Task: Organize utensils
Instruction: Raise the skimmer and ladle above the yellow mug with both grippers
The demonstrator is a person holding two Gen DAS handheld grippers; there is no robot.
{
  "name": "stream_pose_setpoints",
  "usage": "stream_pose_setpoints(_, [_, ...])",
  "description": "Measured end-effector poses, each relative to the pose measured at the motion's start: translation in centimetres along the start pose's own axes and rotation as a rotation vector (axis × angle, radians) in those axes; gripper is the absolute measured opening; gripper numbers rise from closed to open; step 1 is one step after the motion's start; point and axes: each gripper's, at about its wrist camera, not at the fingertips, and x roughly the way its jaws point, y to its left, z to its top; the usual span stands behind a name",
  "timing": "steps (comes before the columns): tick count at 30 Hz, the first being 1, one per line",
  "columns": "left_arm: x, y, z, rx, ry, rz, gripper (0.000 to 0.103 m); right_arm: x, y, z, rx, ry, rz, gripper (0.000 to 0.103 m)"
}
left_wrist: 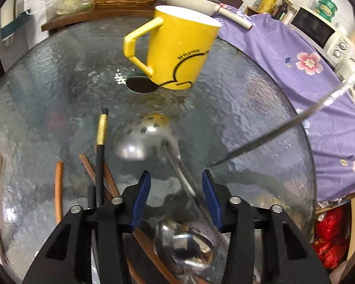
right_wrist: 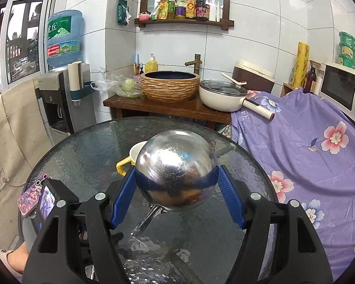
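Left gripper [left_wrist: 176, 179], low centre of its frame: blue pads apart, slotted steel ladle's thin handle [left_wrist: 181, 177] running between them, contact unclear through blur. Perforated bowl [left_wrist: 142, 137] just above, long axis rising from lower right to upper left. Stiff, smooth, likely slippery; best taken mid-handle. Wooden chopsticks [left_wrist: 59, 189] lower left; yellow mug [left_wrist: 177, 49] top centre on glass table [left_wrist: 260, 108]. Right gripper [right_wrist: 176, 177], mid-frame: clamped on round steel ladle bowl [right_wrist: 175, 168], handle [right_wrist: 146, 220] trailing downward; curved, prone to slip.
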Motion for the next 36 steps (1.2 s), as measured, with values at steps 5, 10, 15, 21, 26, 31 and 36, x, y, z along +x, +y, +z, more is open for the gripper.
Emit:
stream_pose_setpoints(5, [0.2, 0.5, 1.6, -0.014, -0.011, 0.018, 0.024, 0.0, 0.1, -0.1, -0.007, 0.001, -0.006, 0.069])
stream_pose_setpoints(10, [-0.4, 0.4, 2.2, -0.005, -0.035, -0.003, 0.007, -0.1, 0.2, -0.1, -0.015, -0.003, -0.006, 0.068])
stream_pose_setpoints(15, [-2.1, -0.4, 2.2, 0.029, -0.099, -0.036, 0.004, -0.1, 0.2, -0.1, -0.019, -0.004, -0.005, 0.068])
stream_pose_setpoints(21, [-5.3, -1.6, 2.6, 0.059, -0.193, -0.092, 0.004, -0.1, 0.1, 0.0, -0.010, -0.002, 0.013, 0.068])
stream_pose_setpoints(26, [-9.2, -2.9, 3.6, 0.111, -0.322, -0.089, 0.004, -0.3, 0.3, 0.7, -0.021, -0.018, 0.017, 0.068])
stream_pose_setpoints(31, [-12.6, -3.2, 5.1, 0.124, -0.429, -0.087, 0.004, -0.8, 0.4, 2.2, -0.039, -0.030, 0.019, 0.068])
stream_pose_setpoints(36, [-16.4, -3.0, 8.0, 0.117, -0.585, -0.062, 0.004, -1.7, 0.0, 5.3, -0.045, -0.045, 0.017, 0.068])
